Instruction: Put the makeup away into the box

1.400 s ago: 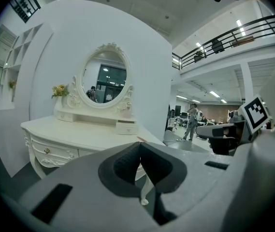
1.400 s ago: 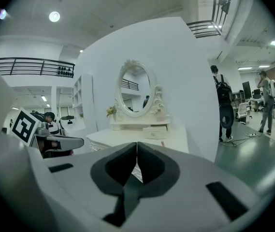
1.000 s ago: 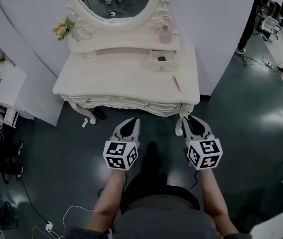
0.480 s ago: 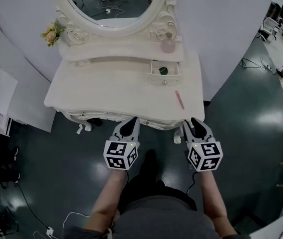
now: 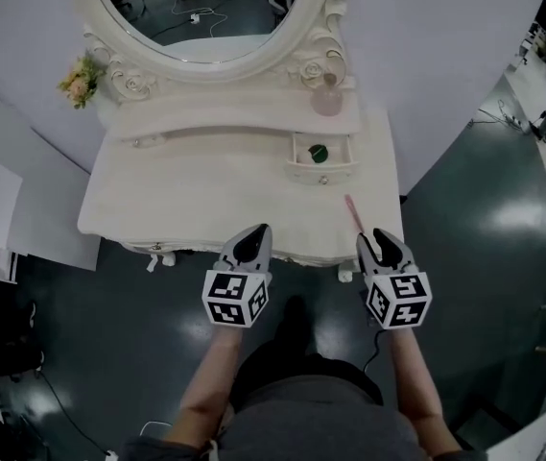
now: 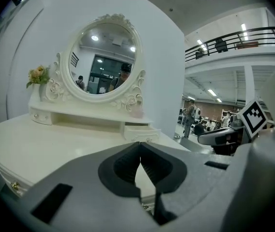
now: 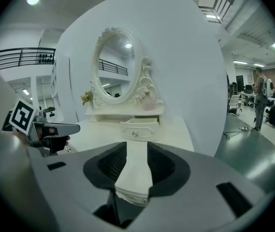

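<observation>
Makeup stick (image 5: 352, 211) lying loose on counter (image 5: 205, 195), at eleven o'clock of empty, opening right tongs (image 5: 380, 236), left tongs (image 5: 258, 230) pinched together on nothing; seemingly approach step, next likely needing reach, straddle, pinch, then carry toward open drawer box (image 5: 322, 173) farther at eleven o'clock.

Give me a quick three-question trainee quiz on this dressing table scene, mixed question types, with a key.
1. True or false: the small drawer on the dressing table is pulled open.
2. Where does the pink stick lie? A) inside the drawer B) on the tabletop in front of the drawer C) on the floor
3. Fill in: the round item inside the drawer is ___ in colour.
Key: 1 true; 2 B; 3 green.
</observation>
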A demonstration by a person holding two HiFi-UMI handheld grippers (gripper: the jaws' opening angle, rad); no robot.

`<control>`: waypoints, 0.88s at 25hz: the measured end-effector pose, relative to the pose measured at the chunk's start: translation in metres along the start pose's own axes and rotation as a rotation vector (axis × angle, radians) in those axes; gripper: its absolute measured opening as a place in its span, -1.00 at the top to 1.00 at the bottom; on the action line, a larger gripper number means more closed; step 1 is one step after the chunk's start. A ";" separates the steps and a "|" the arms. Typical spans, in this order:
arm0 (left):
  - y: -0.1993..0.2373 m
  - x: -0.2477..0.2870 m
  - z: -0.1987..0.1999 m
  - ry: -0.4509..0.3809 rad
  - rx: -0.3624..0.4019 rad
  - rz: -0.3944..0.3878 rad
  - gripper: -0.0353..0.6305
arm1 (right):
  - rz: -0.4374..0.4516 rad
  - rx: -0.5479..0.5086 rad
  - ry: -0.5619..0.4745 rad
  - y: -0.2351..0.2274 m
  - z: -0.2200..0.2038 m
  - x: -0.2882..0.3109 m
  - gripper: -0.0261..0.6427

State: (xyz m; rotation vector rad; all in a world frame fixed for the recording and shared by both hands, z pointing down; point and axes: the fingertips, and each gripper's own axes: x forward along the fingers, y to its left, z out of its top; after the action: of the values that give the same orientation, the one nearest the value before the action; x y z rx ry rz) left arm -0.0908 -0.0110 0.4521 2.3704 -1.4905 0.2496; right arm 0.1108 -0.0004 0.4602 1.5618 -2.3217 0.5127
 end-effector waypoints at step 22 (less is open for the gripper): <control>0.035 0.059 0.006 0.047 -0.037 -0.077 0.88 | -0.111 -0.011 0.139 -0.025 -0.017 0.057 0.52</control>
State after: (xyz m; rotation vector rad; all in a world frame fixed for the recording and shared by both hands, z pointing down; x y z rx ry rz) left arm -0.0960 -0.0769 0.4719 2.3702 -1.3679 0.2560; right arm 0.1139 -0.0485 0.5029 1.5865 -2.1189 0.5608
